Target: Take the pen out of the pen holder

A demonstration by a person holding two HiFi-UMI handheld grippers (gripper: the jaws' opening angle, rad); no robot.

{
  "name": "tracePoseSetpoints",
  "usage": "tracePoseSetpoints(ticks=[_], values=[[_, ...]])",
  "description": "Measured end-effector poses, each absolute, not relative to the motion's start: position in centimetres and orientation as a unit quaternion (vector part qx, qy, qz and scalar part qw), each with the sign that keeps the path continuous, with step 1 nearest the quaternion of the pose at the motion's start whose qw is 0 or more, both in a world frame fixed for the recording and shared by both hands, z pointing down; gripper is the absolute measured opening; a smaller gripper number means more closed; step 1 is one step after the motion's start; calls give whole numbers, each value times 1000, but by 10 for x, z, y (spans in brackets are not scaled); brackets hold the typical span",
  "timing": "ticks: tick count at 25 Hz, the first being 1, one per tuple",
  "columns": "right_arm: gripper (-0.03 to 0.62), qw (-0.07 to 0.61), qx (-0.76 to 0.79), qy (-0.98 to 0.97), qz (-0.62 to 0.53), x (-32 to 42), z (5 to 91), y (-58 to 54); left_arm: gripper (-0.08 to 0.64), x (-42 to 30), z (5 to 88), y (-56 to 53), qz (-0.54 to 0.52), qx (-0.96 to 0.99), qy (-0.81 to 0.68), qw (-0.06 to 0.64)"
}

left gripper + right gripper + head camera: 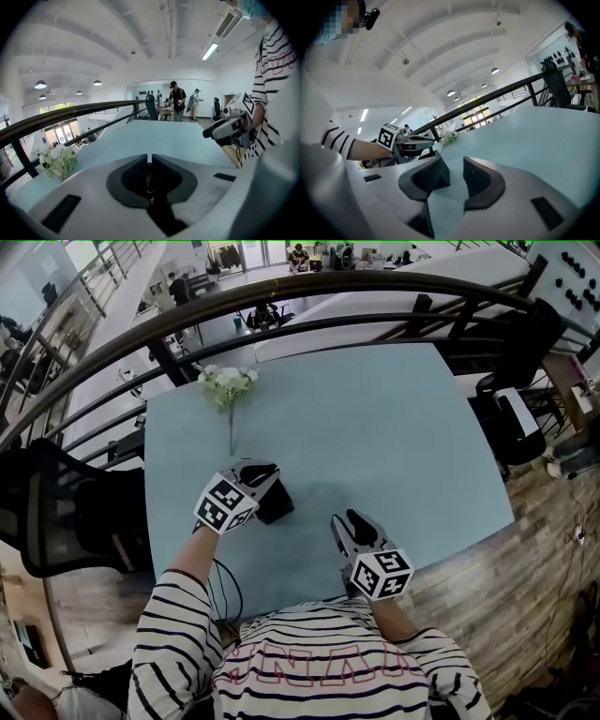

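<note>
In the head view my left gripper hangs over a small black pen holder on the pale blue table. The left gripper view shows its jaws nearly together, with a thin dark pen pinched between the ribbed pads. The holder itself is hidden there behind the jaws. My right gripper rests over the table near the front edge, to the right of the holder. Its jaws stand open with only table surface between them. It also shows from the left gripper view as the right gripper.
A sprig of white flowers lies at the table's far left. A dark curved railing runs behind the table. A black chair stands to the left, and a wooden floor lies to the right.
</note>
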State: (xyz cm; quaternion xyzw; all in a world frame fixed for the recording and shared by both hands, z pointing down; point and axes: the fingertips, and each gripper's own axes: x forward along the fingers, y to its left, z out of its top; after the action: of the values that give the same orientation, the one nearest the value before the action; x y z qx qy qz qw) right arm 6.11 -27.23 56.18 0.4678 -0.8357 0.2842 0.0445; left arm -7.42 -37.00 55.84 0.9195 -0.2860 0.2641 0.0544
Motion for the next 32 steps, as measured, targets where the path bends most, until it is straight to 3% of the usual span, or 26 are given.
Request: tracePoseSetpoints(ticks=[19,32], values=[[158,35,454,-851,261,30,535,-257,49,-129,447,-326,85,911,-402,30],[158,33,445,-859,251,6,526,-239,48,-178,423,-251,44,882,-470,14]])
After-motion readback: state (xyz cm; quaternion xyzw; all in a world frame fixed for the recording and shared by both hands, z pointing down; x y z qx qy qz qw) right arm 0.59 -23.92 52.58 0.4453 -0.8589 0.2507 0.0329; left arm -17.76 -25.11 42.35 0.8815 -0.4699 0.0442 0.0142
